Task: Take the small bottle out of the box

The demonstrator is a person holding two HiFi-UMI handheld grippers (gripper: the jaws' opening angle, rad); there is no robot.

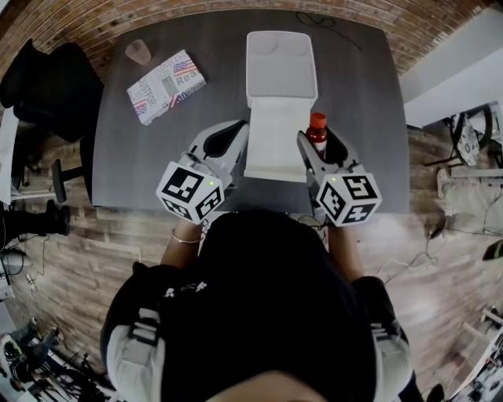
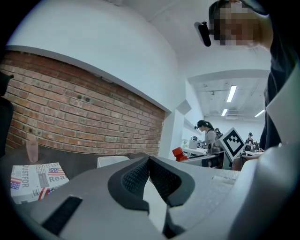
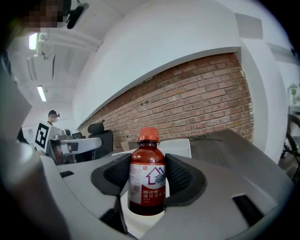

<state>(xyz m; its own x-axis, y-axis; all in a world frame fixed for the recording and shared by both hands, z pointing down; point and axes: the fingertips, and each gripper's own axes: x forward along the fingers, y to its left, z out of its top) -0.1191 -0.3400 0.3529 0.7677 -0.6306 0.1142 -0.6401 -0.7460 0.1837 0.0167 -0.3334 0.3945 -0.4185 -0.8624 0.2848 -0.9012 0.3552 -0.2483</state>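
Note:
My right gripper [image 1: 321,147] is shut on the small bottle [image 1: 317,129], a brown bottle with a red cap and a white-and-red label. In the right gripper view the small bottle [image 3: 147,183] stands upright between the black pads [image 3: 180,176], held off the table. The white box [image 1: 275,133] lies open in the middle of the table, just left of the bottle, with its lid [image 1: 280,67] folded back. My left gripper [image 1: 238,132] hovers at the box's left side; its jaws [image 2: 149,160] meet at the tips with nothing between them.
A newspaper-print package [image 1: 166,85] and a pink cup [image 1: 139,52] lie at the far left of the dark table [image 1: 369,118]. A black chair [image 1: 55,86] stands beyond the table's left edge. A cable [image 1: 314,17] lies at the far edge by the brick wall.

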